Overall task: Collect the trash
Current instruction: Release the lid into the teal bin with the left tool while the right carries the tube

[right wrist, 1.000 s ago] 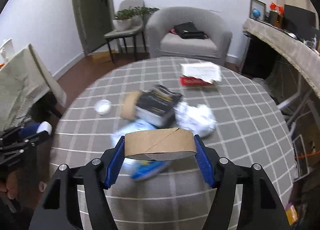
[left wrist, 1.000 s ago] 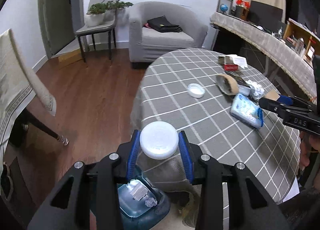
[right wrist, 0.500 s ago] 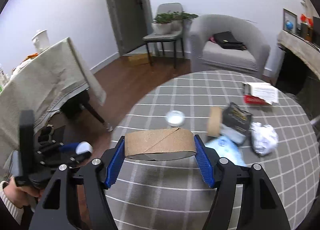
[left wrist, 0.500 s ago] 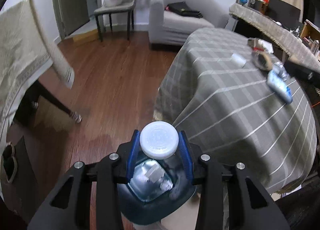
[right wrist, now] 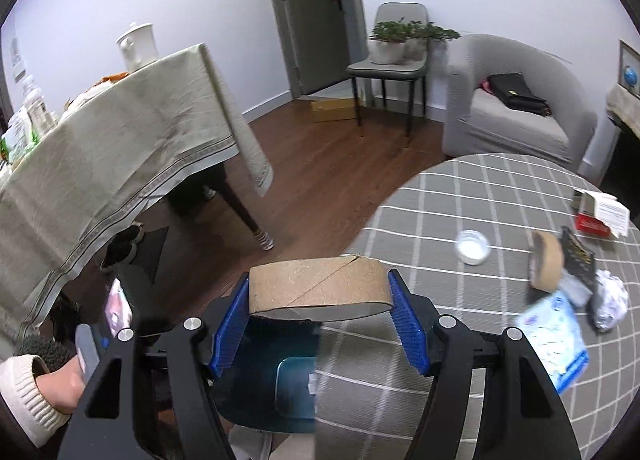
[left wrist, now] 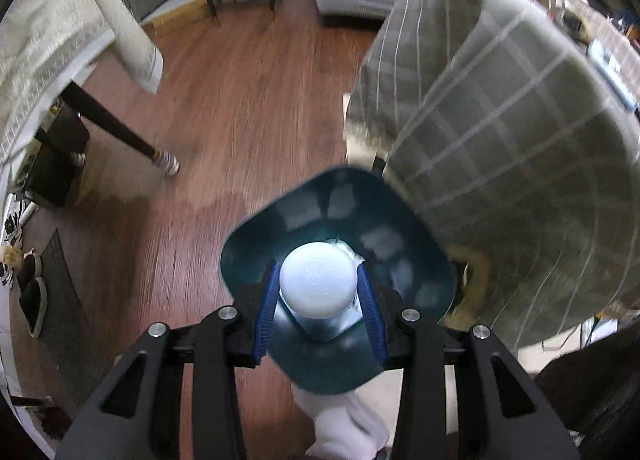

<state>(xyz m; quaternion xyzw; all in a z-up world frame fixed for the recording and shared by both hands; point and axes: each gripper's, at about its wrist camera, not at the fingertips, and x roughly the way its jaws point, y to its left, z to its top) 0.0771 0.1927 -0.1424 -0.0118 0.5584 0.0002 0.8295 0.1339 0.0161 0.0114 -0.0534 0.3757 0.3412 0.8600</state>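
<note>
Because the teal bin [left wrist: 340,260] stands on the floor below the worktop [right wrist: 500,199] edge, the left claw [left wrist: 319,292], clamping a white lid [left wrist: 318,286], hangs over its mouth, while the right claw [right wrist: 320,312] grips a cardboard ring [right wrist: 320,286] near that edge

Black two-finger grippers [left wrist: 318,302] with blue ribbed pads [right wrist: 408,324], silver screws [right wrist: 447,322]; cream ribbed knit cuff [right wrist: 24,392].

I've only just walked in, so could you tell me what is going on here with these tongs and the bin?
A person is clearing trash off the checked round table with two handheld tongs. The left tongs grip a white lid and hold it right over the open teal bin on the floor beside the table. The right tongs grip a cardboard tape core above the table's edge, with the bin below. More litter remains on the table, including a second cardboard core.
</note>
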